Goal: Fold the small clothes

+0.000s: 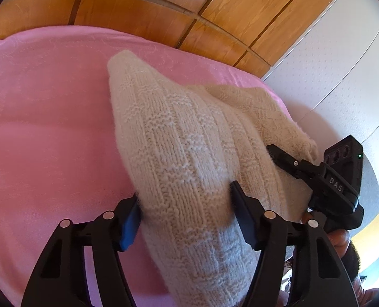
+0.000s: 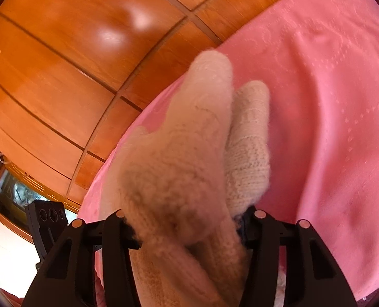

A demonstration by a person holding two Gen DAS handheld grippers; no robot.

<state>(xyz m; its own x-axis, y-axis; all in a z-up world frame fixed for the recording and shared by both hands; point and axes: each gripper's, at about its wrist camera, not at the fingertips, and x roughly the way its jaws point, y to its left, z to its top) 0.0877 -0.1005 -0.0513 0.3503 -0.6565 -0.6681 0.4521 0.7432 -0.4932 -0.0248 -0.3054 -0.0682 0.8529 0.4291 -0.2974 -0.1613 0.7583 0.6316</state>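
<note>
A pink bedspread (image 1: 48, 133) fills most of what I see, running to a glossy wooden wardrobe (image 1: 138, 12) on the far side; to the right of that stands a white dotted wall panel (image 1: 330, 71).

On the bedspread, toward its right edge, lies the cream knitted garment (image 1: 179, 148), bunched into ribbed folds. One narrow knitted end points to the far left, and the bulk trails toward me and off the near edge of the view.

My left gripper (image 1: 187, 212) has a thick fold of this knit between its fingers. Both pads touch the wool, the blue one on the left and the black one on the right, so I am grasping the garment there.

From my other camera, my right gripper (image 2: 189, 230) is clenched on another wad of the garment (image 2: 189, 153), which bulges up between the fingers and hides the tips. Two rounded knitted ends stick out on the far side, over the pink cover (image 2: 317, 102).

In the left view, my right gripper (image 1: 289, 163) sits just right of the garment, its tip against the knit.
</note>
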